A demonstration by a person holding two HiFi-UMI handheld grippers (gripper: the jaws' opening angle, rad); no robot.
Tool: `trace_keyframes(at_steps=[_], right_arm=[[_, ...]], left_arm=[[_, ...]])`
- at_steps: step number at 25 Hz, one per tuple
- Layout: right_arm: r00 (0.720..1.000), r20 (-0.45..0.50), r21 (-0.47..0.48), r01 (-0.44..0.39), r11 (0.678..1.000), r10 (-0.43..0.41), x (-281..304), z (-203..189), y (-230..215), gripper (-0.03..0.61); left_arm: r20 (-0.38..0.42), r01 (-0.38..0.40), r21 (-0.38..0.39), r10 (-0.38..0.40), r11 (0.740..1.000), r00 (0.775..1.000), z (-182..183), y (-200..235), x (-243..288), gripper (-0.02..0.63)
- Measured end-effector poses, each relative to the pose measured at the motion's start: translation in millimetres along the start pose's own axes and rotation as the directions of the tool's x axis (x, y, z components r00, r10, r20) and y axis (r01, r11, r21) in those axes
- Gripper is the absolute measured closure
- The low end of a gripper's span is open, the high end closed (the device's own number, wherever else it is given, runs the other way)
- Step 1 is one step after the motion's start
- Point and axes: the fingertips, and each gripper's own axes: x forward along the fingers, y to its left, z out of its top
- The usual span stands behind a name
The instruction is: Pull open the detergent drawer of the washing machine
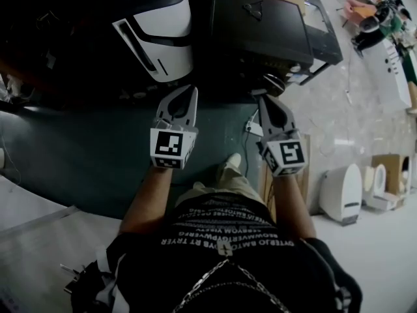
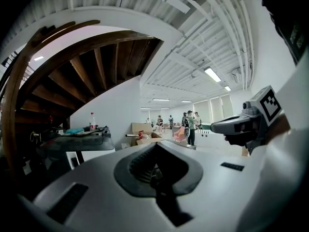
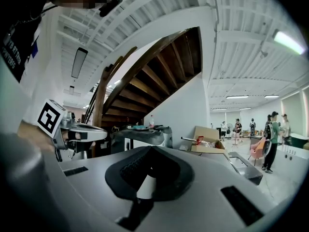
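Observation:
The washing machine [image 1: 171, 39] is white with a dark band down its front and stands ahead of me, beyond both grippers. It also shows at the left of the left gripper view as a white body [image 2: 73, 157] under a cluttered dark top. I cannot make out the detergent drawer. My left gripper [image 1: 187, 95] is shut and empty, held level short of the machine. My right gripper [image 1: 266, 102] is beside it, also shut with nothing in it. Each gripper view shows the other gripper alongside: the right gripper [image 2: 231, 125] and the left gripper [image 3: 95, 133].
A dark table [image 1: 273, 18] stands to the right of the machine, with cardboard boxes [image 3: 208, 138] near it. A wooden staircase [image 2: 72, 66] rises overhead. A white power strip [image 1: 253, 128] lies on the floor. White fixtures [image 1: 342, 194] stand at the right. People stand far off.

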Motion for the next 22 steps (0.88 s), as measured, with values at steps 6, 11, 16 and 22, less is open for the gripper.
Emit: trace_keyframes(at_steps=[6,11,16,22], right_arm=[[1.000,-0.024,0.009,-0.012,1.000,0.013,28,-7,-34,0.577],[0.999,-0.033,0.025,-0.025,0.999,0.026,48,-7,-59,0.577],[0.997,-0.036,0.025,-0.073,0.997,0.074,63,-4,-76,0.577],[0.982,-0.019,0.029,-0.187,0.982,0.188,83,12,-82,0.577]], left_arm=[[-0.018,0.007,0.030,-0.007,1.000,1.000,5,-3,48,0.609],[-0.015,-0.003,0.037,0.004,0.999,1.000,9,-5,76,0.610],[-0.033,-0.029,0.027,0.030,0.999,0.999,17,-6,95,0.609],[-0.029,-0.074,0.024,0.075,0.997,0.997,29,-5,117,0.611]])
